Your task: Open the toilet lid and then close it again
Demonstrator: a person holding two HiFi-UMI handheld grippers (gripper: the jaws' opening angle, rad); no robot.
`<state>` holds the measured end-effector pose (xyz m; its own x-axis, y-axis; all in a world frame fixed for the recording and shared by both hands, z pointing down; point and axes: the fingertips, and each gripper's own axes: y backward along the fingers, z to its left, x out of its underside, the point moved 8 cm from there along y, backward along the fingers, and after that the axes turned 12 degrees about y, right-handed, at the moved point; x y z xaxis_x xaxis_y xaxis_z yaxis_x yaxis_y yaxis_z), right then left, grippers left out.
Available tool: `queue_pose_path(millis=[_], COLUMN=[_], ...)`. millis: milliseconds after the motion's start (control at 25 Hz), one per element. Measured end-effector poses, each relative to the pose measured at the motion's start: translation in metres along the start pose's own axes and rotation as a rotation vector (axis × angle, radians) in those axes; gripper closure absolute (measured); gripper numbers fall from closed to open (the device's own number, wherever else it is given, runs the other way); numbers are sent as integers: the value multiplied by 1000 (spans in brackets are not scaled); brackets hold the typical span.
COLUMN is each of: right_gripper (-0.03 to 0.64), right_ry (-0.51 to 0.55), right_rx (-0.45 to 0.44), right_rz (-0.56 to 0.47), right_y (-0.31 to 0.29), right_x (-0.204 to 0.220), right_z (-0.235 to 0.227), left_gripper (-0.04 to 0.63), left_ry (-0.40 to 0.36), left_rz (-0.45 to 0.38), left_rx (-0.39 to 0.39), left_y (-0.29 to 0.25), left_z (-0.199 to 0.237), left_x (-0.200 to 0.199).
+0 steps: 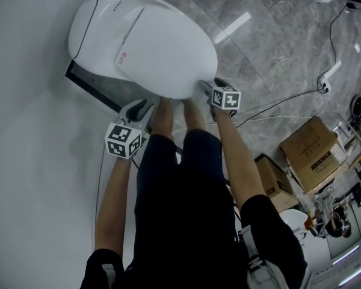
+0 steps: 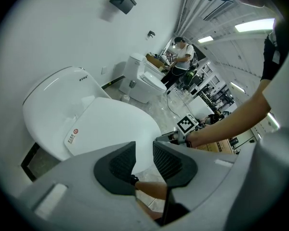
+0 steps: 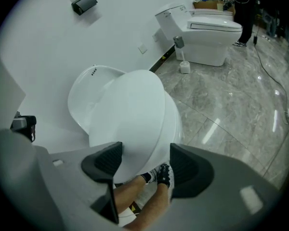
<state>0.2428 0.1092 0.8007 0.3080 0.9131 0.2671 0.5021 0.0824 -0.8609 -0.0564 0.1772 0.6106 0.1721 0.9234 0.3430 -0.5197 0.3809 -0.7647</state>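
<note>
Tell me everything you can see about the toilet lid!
The toilet lid is white, smooth and shiny. It looks like plastic and has a rounded egg shape. It is shut, lying flat on top of the toilet. A small sticker with a red mark sits near its hinge end. The right gripper hangs at its front edge with jaws wide open, and no pad can be seen pressing on it. The left gripper is apart from it.

Black shorts (image 1: 180, 221), black sleeves (image 1: 271, 221); grey grippers (image 2: 143, 160) (image 3: 145, 165), black ribbed pads (image 2: 118, 163).
</note>
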Motion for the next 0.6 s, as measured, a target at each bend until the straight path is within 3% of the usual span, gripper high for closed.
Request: queue_pose_path(millis=[600], right_gripper=[313], right_ry=[32], right_rx=[46], right_rz=[148], right_y=[-38], right_x=[5], right_z=[-21], left_gripper=[476], left_ry=[21], left_rz=[-3], left_rx=[20], left_y=[-31], left_z=[3], left_x=[14])
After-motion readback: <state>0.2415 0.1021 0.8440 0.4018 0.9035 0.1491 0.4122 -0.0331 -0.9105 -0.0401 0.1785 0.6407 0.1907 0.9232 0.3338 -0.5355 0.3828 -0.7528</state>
